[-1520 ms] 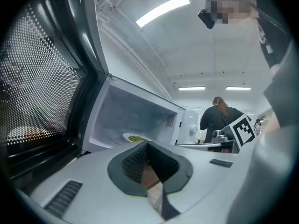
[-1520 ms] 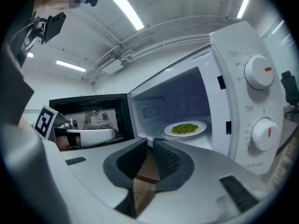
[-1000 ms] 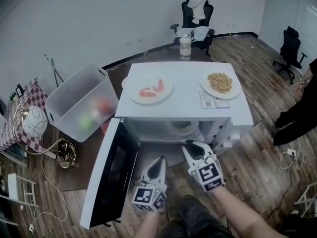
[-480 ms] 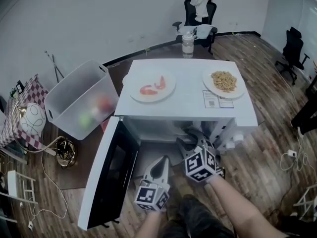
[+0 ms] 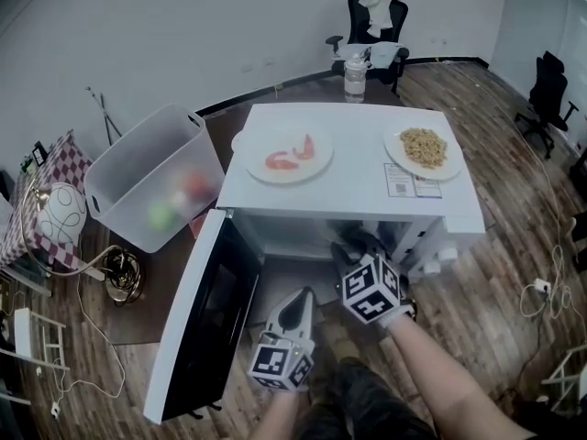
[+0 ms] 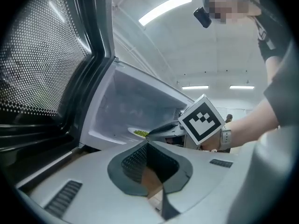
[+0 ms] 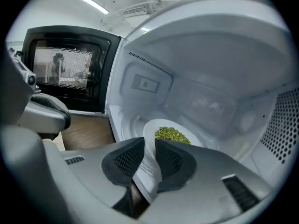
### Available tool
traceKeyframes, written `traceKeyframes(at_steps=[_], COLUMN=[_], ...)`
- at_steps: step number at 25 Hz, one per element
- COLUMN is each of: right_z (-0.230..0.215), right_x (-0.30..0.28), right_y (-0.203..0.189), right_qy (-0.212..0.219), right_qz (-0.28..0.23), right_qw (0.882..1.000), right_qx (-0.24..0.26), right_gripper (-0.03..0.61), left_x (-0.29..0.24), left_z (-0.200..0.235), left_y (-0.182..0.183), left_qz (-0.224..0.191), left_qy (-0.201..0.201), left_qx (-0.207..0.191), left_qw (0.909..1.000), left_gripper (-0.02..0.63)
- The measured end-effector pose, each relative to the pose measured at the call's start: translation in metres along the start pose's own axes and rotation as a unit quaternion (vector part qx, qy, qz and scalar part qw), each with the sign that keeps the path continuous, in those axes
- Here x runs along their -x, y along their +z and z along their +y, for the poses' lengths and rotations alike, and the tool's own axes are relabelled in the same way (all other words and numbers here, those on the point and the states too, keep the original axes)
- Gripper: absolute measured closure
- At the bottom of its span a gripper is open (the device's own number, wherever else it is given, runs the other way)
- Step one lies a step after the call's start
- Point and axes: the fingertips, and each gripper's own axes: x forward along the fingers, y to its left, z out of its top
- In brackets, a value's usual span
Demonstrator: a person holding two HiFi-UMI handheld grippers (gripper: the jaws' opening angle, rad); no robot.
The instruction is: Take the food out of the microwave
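Your right gripper (image 7: 149,146) is inside the microwave (image 5: 353,195), angled down onto the near rim of the plate (image 7: 149,133). Its jaws have just been closing and now stand narrow, with that rim between the pads (image 7: 174,161). It looks like contact, though the wide-angle view won't confirm a firm pinch. The near rim makes sense: it's the only edge you can reach through the opening without passing over the green food (image 7: 172,134).

Your left gripper (image 6: 147,146) is closed on nothing, held level and low just outside the opening, beside the door (image 5: 197,328). My read is that you're parking it clear of the exit path, ready to support the plate's underside once it's out. The door is swung wide to your left, so nothing blocks the withdrawal.

The plate sits flat on the cavity floor, face up, roughly mid-cavity. It's round, so there's no real long axis. What matters is its plane, which is level, and the pinched edge, which faces you. Keep it level on the pull or the loose pile slides.
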Motion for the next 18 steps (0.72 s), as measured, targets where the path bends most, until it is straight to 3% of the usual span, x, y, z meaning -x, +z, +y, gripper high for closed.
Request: traceKeyframes(at_steps=[5, 12, 18], right_z=[0.010, 0.030, 0.046], right_x=[0.001, 0.009, 0.018], right_y=[0.006, 0.020, 0.030], right_qy=[0.013, 0.045, 0.069], right_qz=[-0.018, -0.054, -0.075], right_qw=[0.999, 0.997, 0.995], right_qx=[0.037, 0.012, 0.006], right_gripper=[0.532, 0.577, 0.578], left_x=[0.001, 0.002, 0.004], left_z=[0.003, 0.005, 0.008], left_y=[0.001, 0.001, 0.001], left_qz=[0.000, 0.002, 0.003], left_qy=[0.001, 0.001, 0.003], left_qx=[-0.002, -0.002, -0.001], left_qw=[1.0000, 1.0000, 1.0000], left_gripper=[0.614, 0.614, 0.614])
